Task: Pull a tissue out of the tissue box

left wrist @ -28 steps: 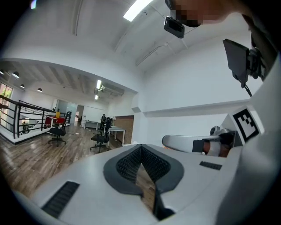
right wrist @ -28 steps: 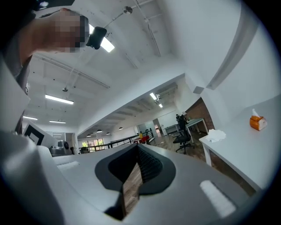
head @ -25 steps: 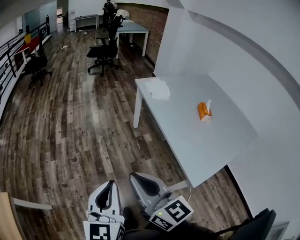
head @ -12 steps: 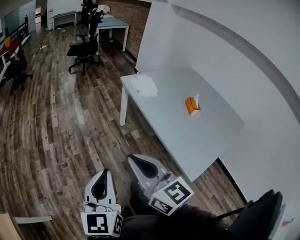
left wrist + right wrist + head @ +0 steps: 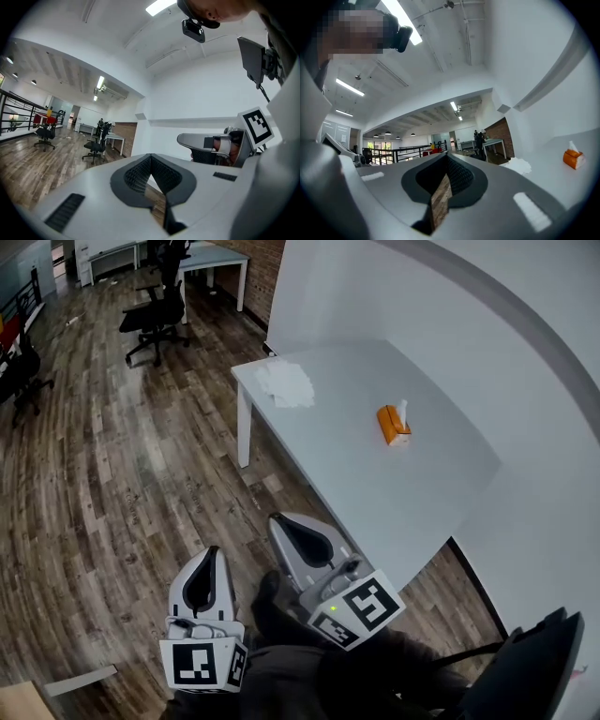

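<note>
An orange tissue box (image 5: 393, 425) stands in the middle of a white table (image 5: 375, 493), with a white tissue (image 5: 402, 409) sticking up from its top. The right gripper view shows the box (image 5: 573, 159) far off at the right edge. Both grippers are low in the head view, well short of the box. My left gripper (image 5: 214, 553) hangs over the wooden floor, jaws together and empty. The right gripper (image 5: 279, 519) is near the table's front corner, also shut on nothing. It also shows in the left gripper view as the right gripper (image 5: 212, 142).
A heap of loose white tissues (image 5: 286, 382) lies at the table's far left corner. Black office chairs (image 5: 156, 315) and desks stand on the wood floor beyond. A white wall runs behind the table. A dark chair (image 5: 530, 673) is at the bottom right.
The view has swung and closed in on the table. Both grippers have advanced towards it, the right one now beside the front corner. The tissue box has not moved on the table.
</note>
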The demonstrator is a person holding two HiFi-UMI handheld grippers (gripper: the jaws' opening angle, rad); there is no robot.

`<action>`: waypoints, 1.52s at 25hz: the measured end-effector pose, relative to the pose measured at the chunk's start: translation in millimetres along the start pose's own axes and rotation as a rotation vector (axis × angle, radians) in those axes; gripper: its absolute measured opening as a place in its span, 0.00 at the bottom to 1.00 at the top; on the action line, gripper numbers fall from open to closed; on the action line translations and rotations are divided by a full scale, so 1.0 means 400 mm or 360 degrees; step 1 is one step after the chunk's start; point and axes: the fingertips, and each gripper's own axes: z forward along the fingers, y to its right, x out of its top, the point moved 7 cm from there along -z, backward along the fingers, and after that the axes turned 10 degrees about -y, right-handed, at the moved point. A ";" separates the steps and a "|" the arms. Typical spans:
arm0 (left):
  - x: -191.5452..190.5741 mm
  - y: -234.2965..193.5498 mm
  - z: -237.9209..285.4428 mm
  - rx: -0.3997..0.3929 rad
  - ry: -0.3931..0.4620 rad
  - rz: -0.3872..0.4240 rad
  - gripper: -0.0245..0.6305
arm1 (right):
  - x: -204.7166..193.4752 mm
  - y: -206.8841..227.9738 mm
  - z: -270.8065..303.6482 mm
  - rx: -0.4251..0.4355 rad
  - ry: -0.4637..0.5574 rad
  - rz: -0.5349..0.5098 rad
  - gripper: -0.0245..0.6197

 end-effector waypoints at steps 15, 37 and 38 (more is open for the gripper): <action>0.089 0.029 0.701 -0.0246 -0.0217 0.0314 0.04 | -0.043 0.552 0.253 -0.0183 -0.0044 0.0214 0.04; 0.132 0.304 1.541 -0.1216 -0.0504 0.0493 0.04 | -0.026 1.216 0.348 -0.1047 0.0008 0.0364 0.04; 0.127 0.318 1.577 -0.1256 -0.0522 0.0498 0.04 | -0.028 1.244 0.352 -0.1084 0.0008 0.0373 0.04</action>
